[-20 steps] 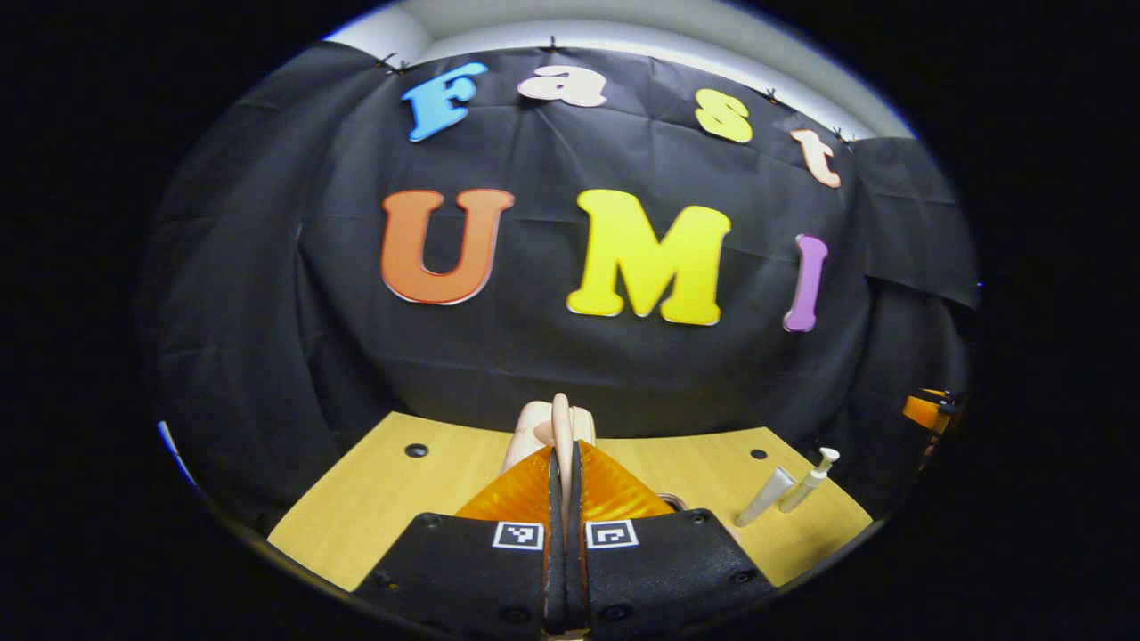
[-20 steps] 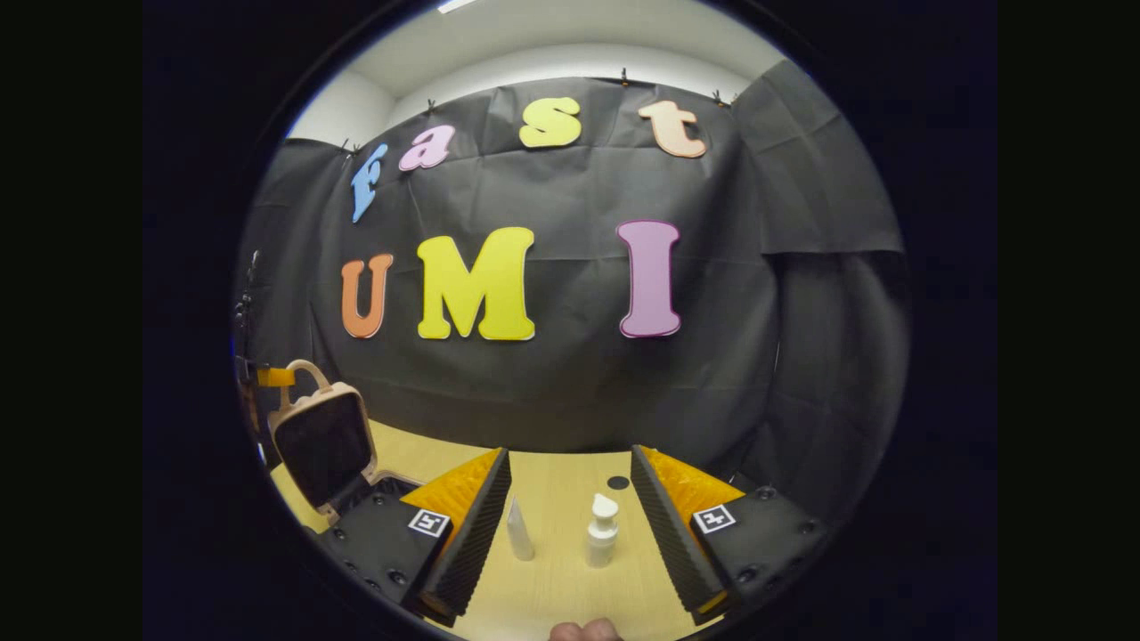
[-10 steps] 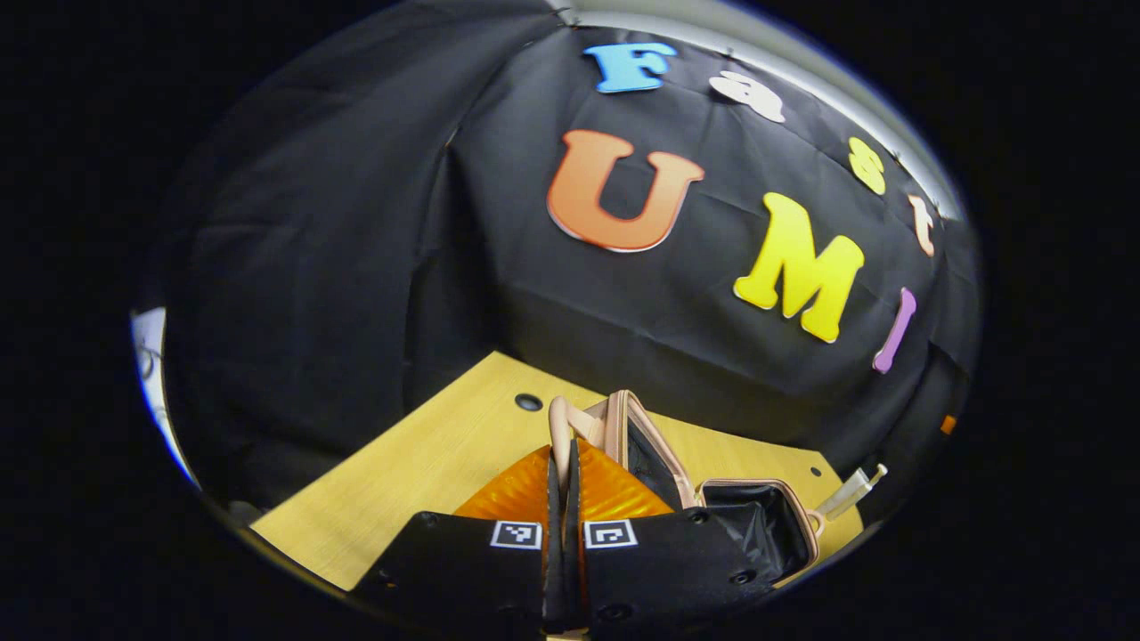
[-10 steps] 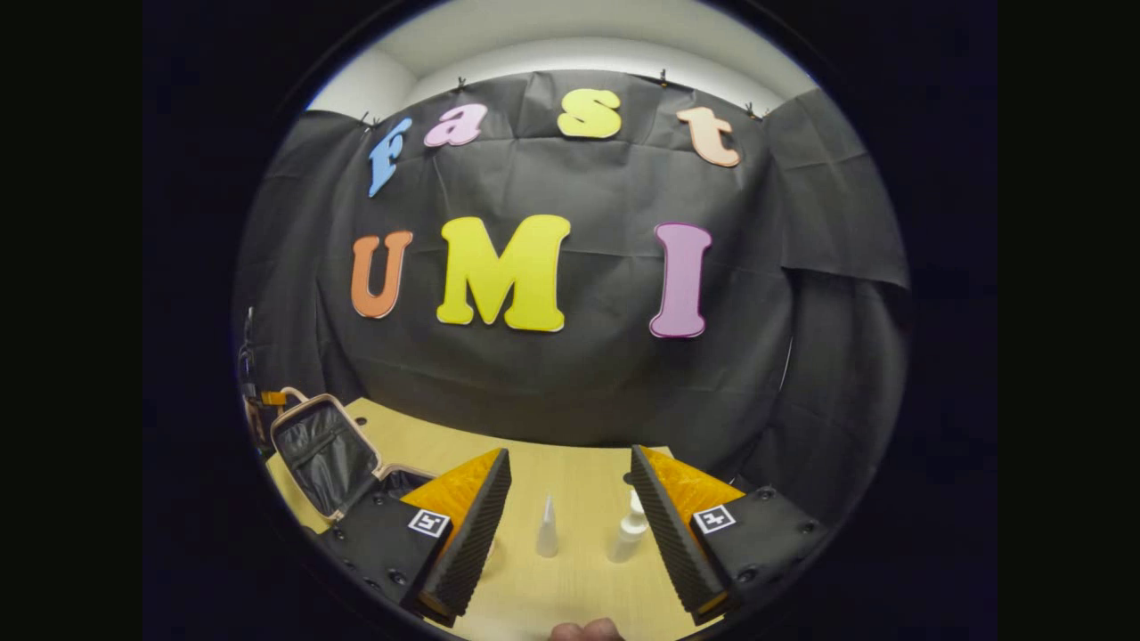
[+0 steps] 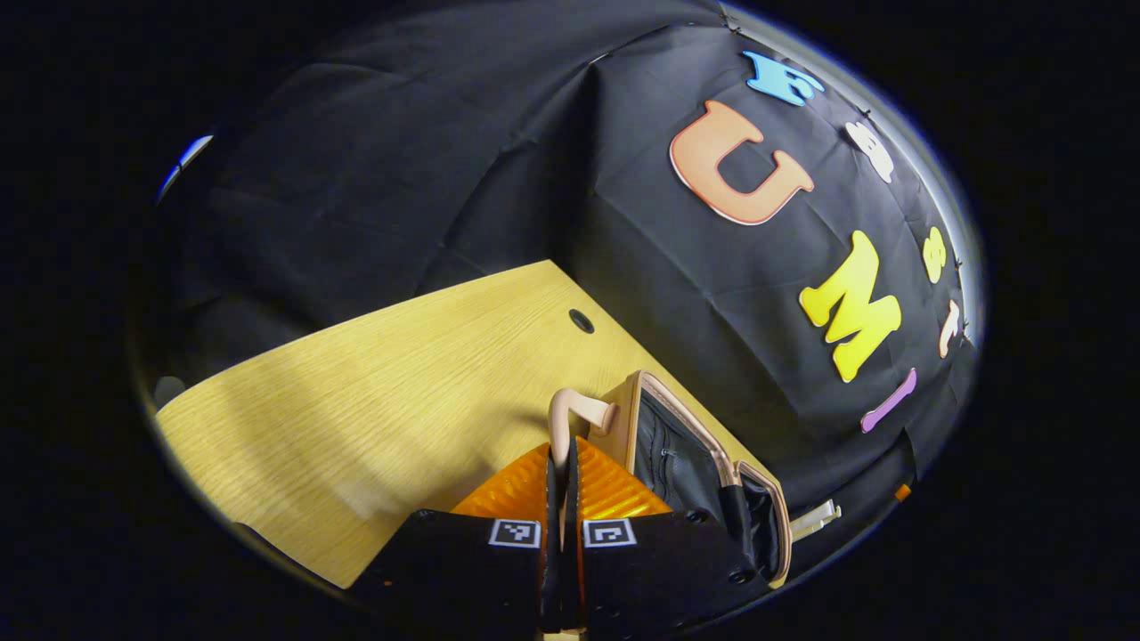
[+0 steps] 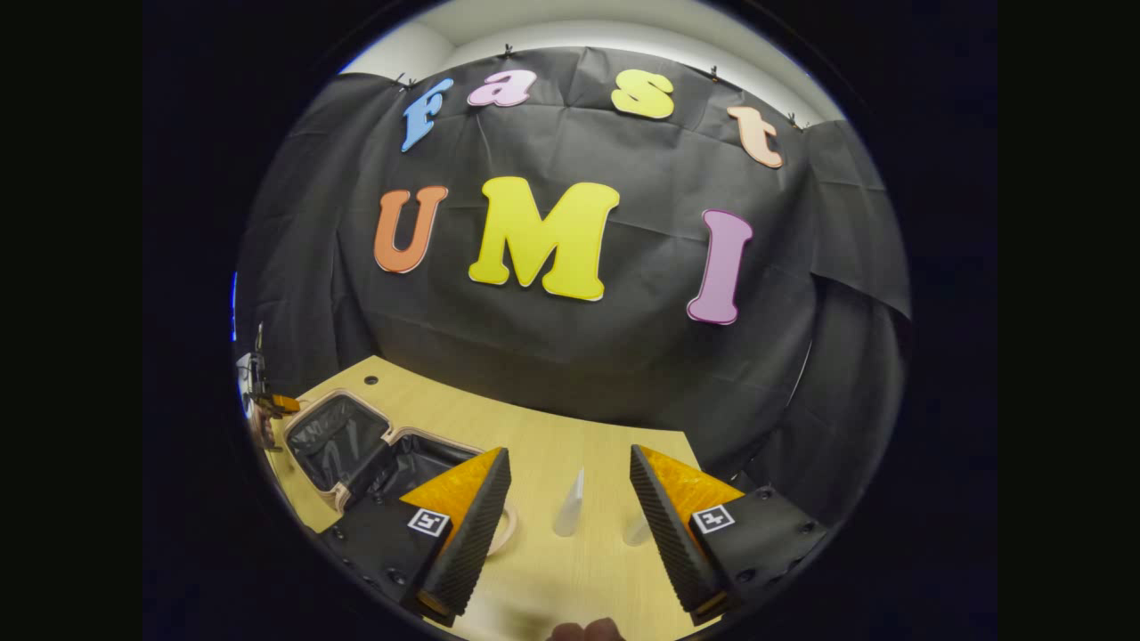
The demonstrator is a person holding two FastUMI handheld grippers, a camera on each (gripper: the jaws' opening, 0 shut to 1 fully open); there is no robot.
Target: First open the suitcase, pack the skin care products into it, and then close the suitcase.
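At the booth table: a wooden table [image 5: 374,374] stands against black cloth, seen from cameras on two hand-held grippers.
Left gripper [image 5: 561,463]: lower centre of the left gripper view, fingers clenched on the thin beige handle [image 5: 570,411] of the suitcase lid, the handle rising just above the fingertips.
Suitcase [image 5: 704,463]: lower right of the left gripper view, just right of the gripper; open, beige rim, dark lining, lid tilted toward the table.
Suitcase, other angle [image 6: 374,445]: lower left of the right gripper view, lying open on the table, lid half at far left and base half beside it, both lined in dark fabric.
Right gripper [image 6: 565,499]: bottom centre of the right gripper view, fingers spread wide and holding nothing, hovering above the table.
Tube [image 6: 568,515]: pale, blurred, upright on the table between the right gripper's fingers, touching neither.
Bottle [image 6: 637,530]: pale and blurred, near the inner edge of the finger on the frame's right side; contact cannot be told.
Products, left gripper view: a pale item [image 5: 812,518] pokes out past the suitcase at the lower right edge.
Hand [image 6: 583,630]: a sliver at the bottom edge of the right gripper view.
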